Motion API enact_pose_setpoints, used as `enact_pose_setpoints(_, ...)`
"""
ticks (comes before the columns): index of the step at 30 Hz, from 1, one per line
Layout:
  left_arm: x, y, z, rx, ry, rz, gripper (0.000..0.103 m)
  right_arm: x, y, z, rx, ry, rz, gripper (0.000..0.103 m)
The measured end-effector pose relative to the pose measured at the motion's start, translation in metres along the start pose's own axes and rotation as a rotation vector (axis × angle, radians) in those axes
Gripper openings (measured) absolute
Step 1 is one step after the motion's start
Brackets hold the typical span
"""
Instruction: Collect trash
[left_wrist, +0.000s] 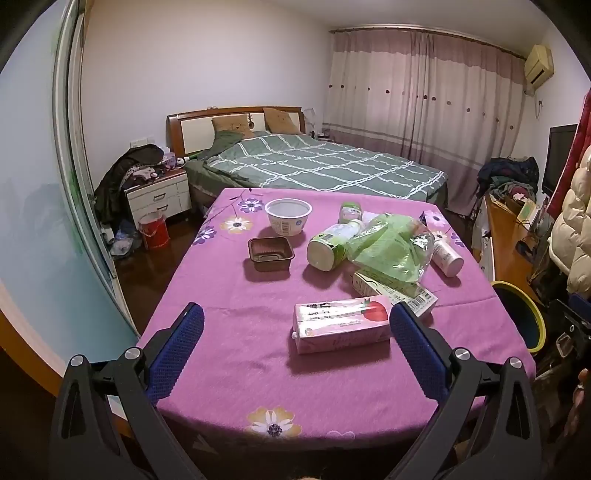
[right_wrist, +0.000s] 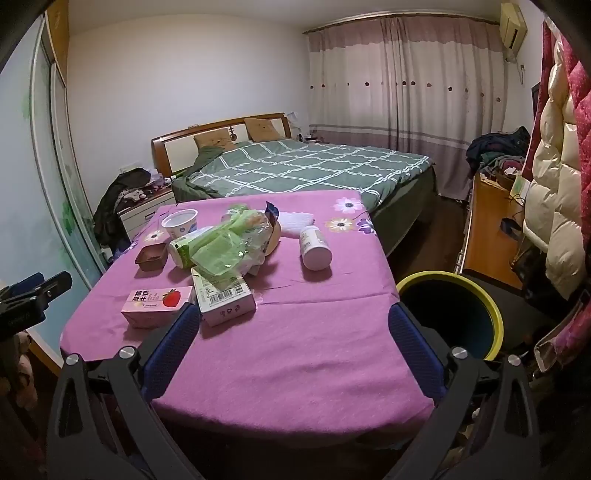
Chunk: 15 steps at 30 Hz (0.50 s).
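Purple-cloth table (right_wrist: 314, 332) fills both views, trash heaped mid-table w/ the yellow-rimmed bin (right_wrist: 448, 306) parked at its right edge, prob so stuff drops straight in. Strawberry milk carton (left_wrist: 341, 325) lies nearest. Left gripper (left_wrist: 295, 343) & right gripper (right_wrist: 293, 341) both gape fully, holding nothing, hovering short of the pile.

We read little here: the pink strawberry milk carton (right_wrist: 157, 301) bears Chinese characters beside a strawberry picture, too blurred to make out. The white box (right_wrist: 225, 299) shows a barcode, its digits too small.
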<state>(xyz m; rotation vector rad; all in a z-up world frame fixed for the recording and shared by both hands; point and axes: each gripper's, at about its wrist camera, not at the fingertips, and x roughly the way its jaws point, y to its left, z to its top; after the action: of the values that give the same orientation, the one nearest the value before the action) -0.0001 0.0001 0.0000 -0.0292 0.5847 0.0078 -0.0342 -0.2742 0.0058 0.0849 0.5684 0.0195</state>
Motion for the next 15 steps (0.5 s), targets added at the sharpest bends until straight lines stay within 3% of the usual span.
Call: enact_pose_setpoints(15,0.0,-0.0007,-0.0028,-0.001,0.002,0.005,0.099,0.0013,0.0019,-0.0003,0.002,0.005,0.001,0.097)
